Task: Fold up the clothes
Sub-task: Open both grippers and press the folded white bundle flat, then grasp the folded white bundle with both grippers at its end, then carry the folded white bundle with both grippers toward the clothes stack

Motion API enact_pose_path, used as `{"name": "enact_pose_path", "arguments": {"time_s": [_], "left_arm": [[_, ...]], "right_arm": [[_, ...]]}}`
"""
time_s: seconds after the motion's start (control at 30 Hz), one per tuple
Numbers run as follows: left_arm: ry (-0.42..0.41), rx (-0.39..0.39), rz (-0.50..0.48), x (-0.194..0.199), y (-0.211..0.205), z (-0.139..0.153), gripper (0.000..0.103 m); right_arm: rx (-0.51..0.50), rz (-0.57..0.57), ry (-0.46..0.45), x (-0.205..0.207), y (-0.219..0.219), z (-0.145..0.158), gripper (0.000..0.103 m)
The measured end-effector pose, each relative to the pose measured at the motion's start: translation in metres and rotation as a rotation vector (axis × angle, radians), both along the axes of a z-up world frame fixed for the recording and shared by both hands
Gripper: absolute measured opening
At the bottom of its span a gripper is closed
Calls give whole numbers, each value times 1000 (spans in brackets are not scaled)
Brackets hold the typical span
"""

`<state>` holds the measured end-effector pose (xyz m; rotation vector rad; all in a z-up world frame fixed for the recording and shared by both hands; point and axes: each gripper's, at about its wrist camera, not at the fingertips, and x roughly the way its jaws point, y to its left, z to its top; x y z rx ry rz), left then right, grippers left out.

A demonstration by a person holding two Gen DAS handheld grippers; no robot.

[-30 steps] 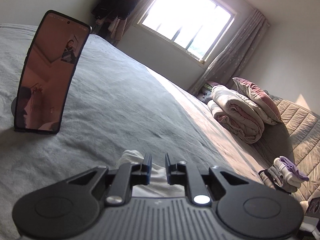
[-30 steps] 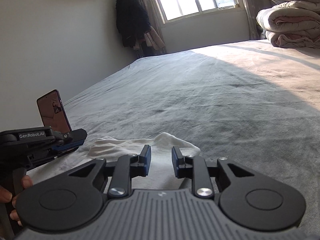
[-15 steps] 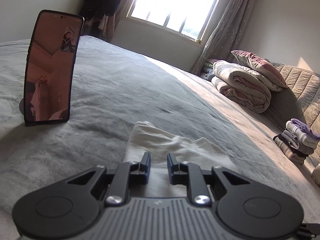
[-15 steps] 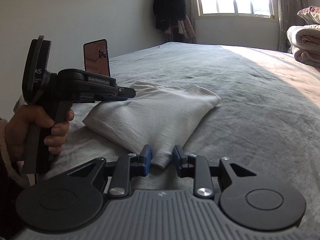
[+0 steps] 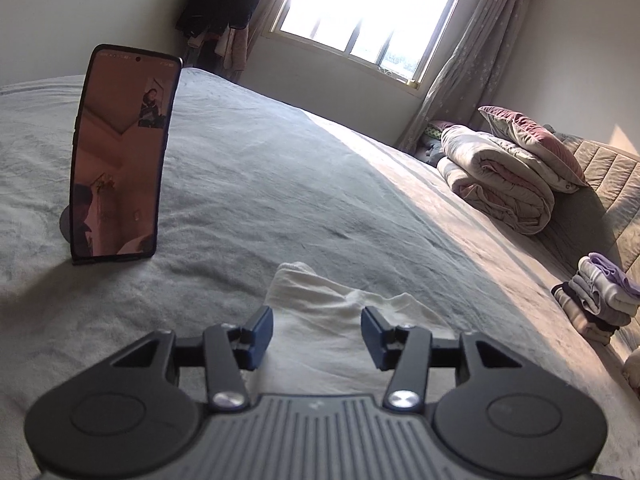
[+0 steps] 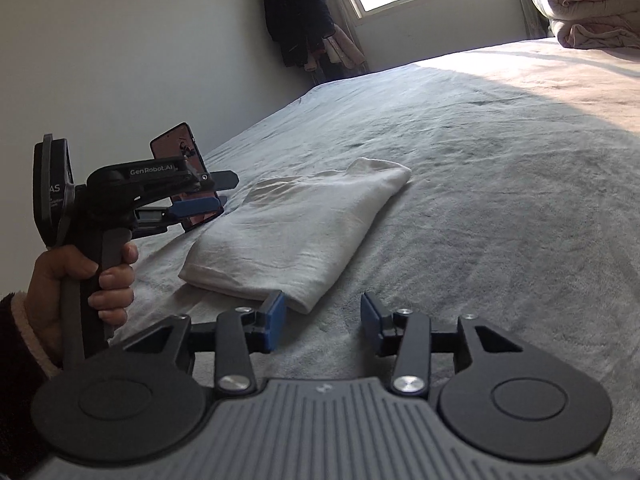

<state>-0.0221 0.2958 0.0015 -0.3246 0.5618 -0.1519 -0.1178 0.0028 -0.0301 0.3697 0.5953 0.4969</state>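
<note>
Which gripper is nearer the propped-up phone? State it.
Left. The left gripper hovers right in front of the phone, beside the folded white garment. The right gripper sits back at the garment's near corner, fingers open.

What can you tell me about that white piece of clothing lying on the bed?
The white garment is folded into a thick, roughly oblong bundle of soft, slightly wrinkled cloth. It lies flat on the grey bedspread, one rounded corner pointing toward the window. What kind of garment it is cannot be told. The left gripper hangs over one end and the right gripper sits at a near corner; both have just been opening, their fingers not pressing it.
</note>
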Motion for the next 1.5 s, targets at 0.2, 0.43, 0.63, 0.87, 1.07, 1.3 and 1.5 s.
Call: {"name": "enact_pose_path", "arguments": {"time_s": [0.2, 0.43, 0.63, 0.87, 1.07, 1.3, 1.5], "left_arm": [[105, 12, 53, 12, 11, -6, 68], [165, 3, 18, 30, 20, -10, 73], [186, -135, -66, 50, 32, -19, 68], [182, -222, -42, 52, 41, -30, 59], [186, -267, -2, 56, 21, -41, 27], [112, -443, 44, 39, 12, -26, 14], [0, -482, 7, 33, -31, 13, 14]], "right_arm": [[201, -36, 105, 21, -19, -6, 53], [271, -69, 152, 48, -21, -7, 54], [316, -103, 210, 73, -17, -9, 54], [390, -131, 271, 107, -14, -14, 47], [501, -168, 330, 124, -22, -31, 14], [469, -179, 272, 107, -36, -2, 14], [422, -188, 141, 93, -74, 45, 14]]}}
